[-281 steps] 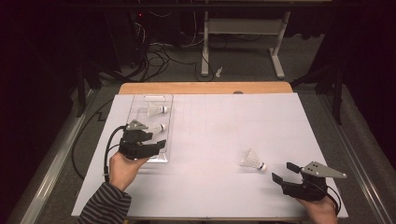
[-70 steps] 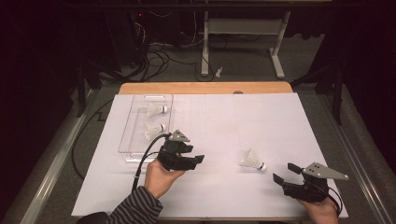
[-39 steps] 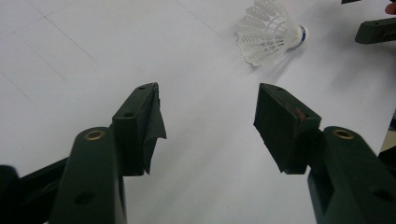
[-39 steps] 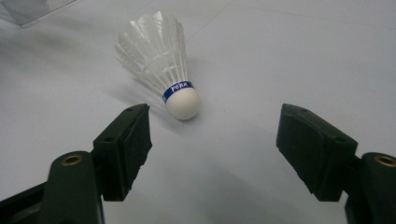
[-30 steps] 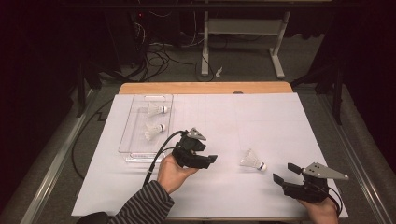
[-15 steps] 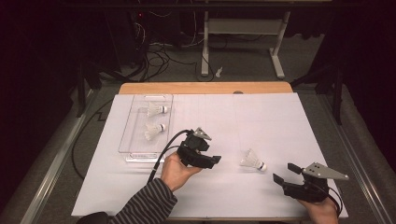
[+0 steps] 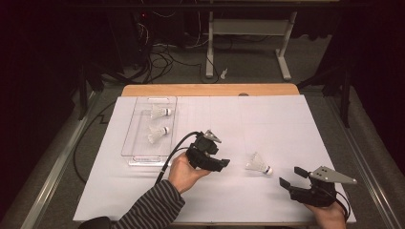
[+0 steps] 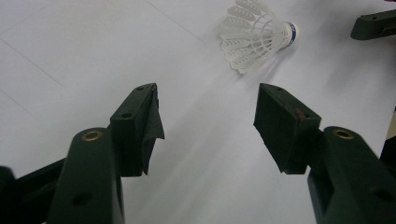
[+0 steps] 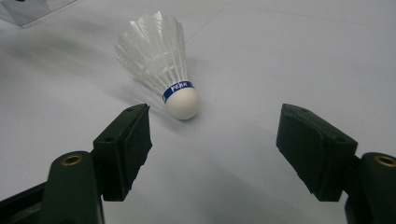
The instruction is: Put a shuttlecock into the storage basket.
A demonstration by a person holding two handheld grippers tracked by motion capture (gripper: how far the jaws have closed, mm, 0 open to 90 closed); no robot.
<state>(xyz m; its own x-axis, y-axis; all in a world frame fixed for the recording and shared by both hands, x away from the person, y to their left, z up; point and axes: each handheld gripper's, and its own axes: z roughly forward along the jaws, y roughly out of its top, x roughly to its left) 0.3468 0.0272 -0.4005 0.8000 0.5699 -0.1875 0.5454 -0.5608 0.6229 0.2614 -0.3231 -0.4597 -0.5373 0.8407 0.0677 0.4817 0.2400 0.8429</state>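
A white feather shuttlecock [image 7: 257,164] lies on its side on the white table cover, cork end with a blue band toward the front right. My left gripper [image 7: 220,163] is just to its left, open, with the shuttlecock [image 8: 254,35] ahead of its empty jaws. My right gripper [image 7: 291,177] rests near the front right edge, open, and the shuttlecock [image 9: 161,66] lies close beyond its jaws, cork nearest. Two more shuttlecocks [image 7: 159,112] [image 7: 156,134] lie in a clear plastic tray [image 7: 136,155] at the left.
The white cover [image 7: 267,114] spans the table, with a strip of wooden edge [image 7: 210,89] at the far side. Cables and a desk frame [image 7: 210,52] stand on the floor behind. The left gripper's cable [image 7: 173,150] trails past the tray's front corner.
My left gripper has left the tray and travelled right across the table to just left of the loose shuttlecock, still open. The right gripper has stayed put.
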